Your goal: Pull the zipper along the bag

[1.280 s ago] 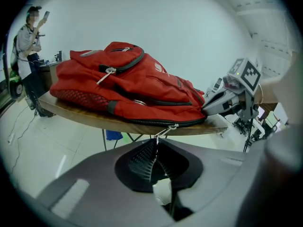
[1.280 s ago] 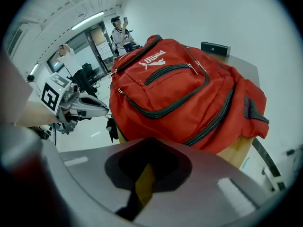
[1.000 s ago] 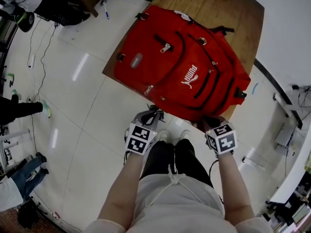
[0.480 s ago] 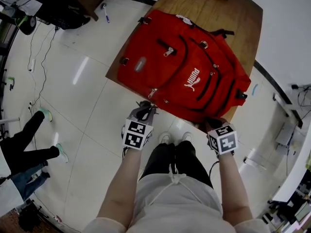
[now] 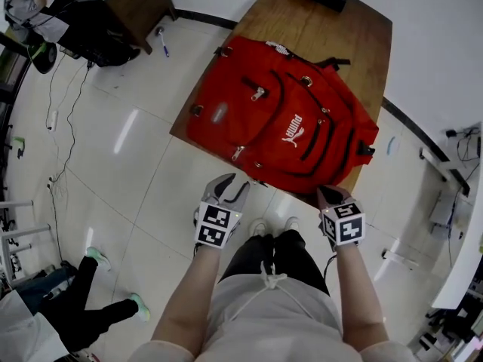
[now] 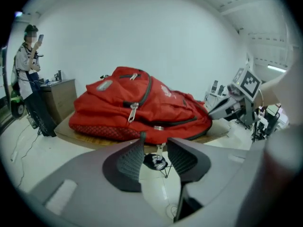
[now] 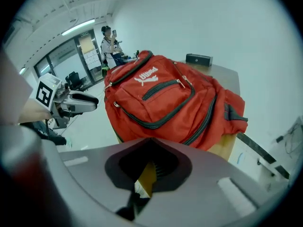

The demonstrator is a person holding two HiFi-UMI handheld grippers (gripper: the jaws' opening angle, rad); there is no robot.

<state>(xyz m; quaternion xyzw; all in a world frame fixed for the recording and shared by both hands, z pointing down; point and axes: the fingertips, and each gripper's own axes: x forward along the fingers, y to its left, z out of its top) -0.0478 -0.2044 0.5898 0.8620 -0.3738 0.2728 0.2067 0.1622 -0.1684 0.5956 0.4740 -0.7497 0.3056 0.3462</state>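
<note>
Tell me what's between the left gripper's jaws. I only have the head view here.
Observer: Nothing is gripped. In the left gripper view, the left gripper has its jaws opening, and a small metal zipper pull hangs in the gap, touched by neither pad.
Operator: And the right one?
Observer: The right gripper view shows the right gripper with its tips together on nothing, and the red backpack lies beyond them.
</note>
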